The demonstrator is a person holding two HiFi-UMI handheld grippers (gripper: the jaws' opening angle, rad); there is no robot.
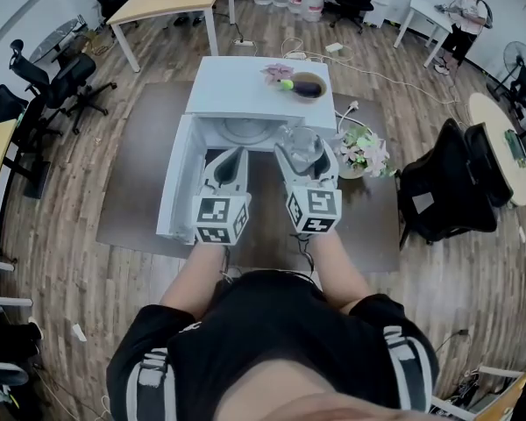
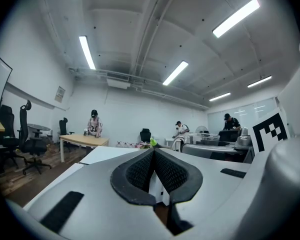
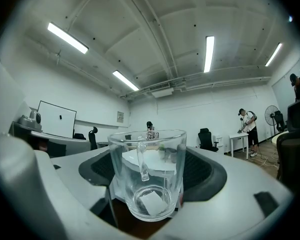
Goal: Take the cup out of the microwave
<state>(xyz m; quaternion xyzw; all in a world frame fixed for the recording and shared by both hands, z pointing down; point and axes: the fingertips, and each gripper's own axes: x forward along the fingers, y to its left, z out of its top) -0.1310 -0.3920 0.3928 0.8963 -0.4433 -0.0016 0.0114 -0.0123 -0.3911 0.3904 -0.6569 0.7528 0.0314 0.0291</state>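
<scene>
A clear glass cup [image 1: 298, 140] with a handle is clamped between the pads of my right gripper [image 1: 303, 152], just in front of the open white microwave [image 1: 245, 82]. In the right gripper view the cup [image 3: 149, 171] stands upright between the jaws of the right gripper [image 3: 152, 156], empty, with its handle towards the camera. The microwave door [image 1: 174, 191] is swung out to the left, and the turntable [image 1: 244, 130] shows inside. My left gripper [image 1: 231, 158] hangs level beside the right one, before the cavity. Its pads [image 2: 140, 171] meet at the tip of the left gripper [image 2: 153, 154], with nothing between them.
On the microwave's top lie a dark bowl [image 1: 308, 85], a green ball [image 1: 287, 85] and pink flowers [image 1: 274, 72]. A bunch of flowers [image 1: 362, 152] stands to the right of the microwave. A black chair [image 1: 447, 191] is further right. People work at desks far behind.
</scene>
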